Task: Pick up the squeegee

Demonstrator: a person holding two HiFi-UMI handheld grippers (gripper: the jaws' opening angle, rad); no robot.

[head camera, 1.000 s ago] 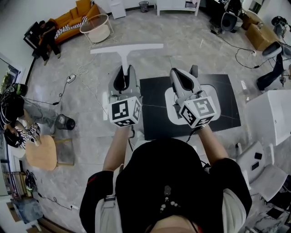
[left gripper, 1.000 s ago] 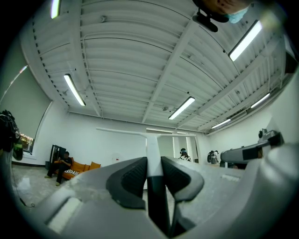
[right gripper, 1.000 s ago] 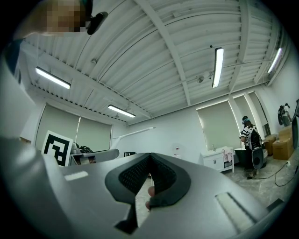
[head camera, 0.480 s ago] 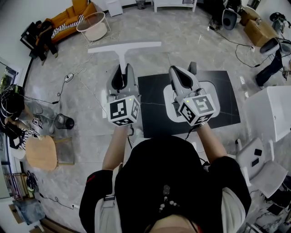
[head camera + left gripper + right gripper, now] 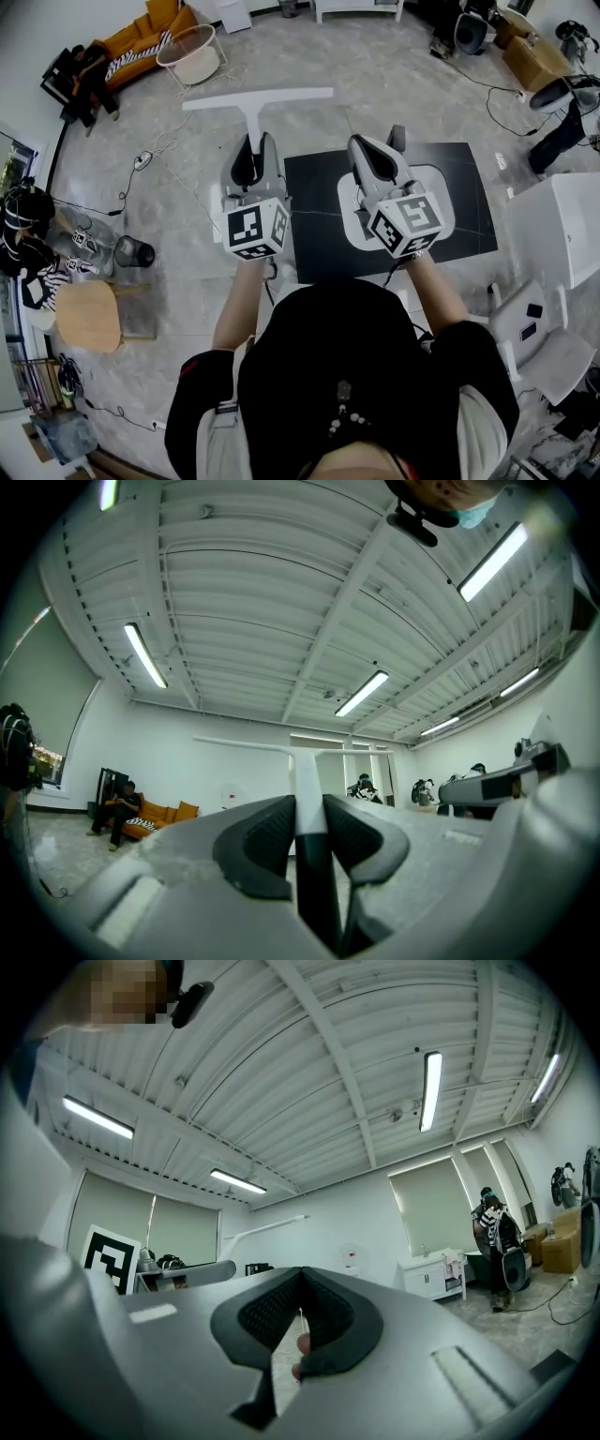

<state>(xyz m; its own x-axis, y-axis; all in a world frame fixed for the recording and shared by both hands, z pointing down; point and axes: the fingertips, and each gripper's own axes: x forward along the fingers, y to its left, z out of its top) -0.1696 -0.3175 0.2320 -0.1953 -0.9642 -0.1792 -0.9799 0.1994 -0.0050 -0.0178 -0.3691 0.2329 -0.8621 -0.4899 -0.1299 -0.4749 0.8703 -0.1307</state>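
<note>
Neither gripper has shifted appreciably since the earlier frame. The left gripper [image 5: 255, 150] is clamped on the handle of the squeegee [image 5: 258, 97], its blade held out ahead, clear of the floor [image 5: 375, 84]. The right gripper [image 5: 367, 155] is closed and empty. The lift appears complete; next, a steady hold.

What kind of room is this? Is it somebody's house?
Probably not a house. It looks like a big open workroom or lab: long strip lights on a ribbed ceiling, a white table at the side, and an orange sofa by the far wall.
</note>
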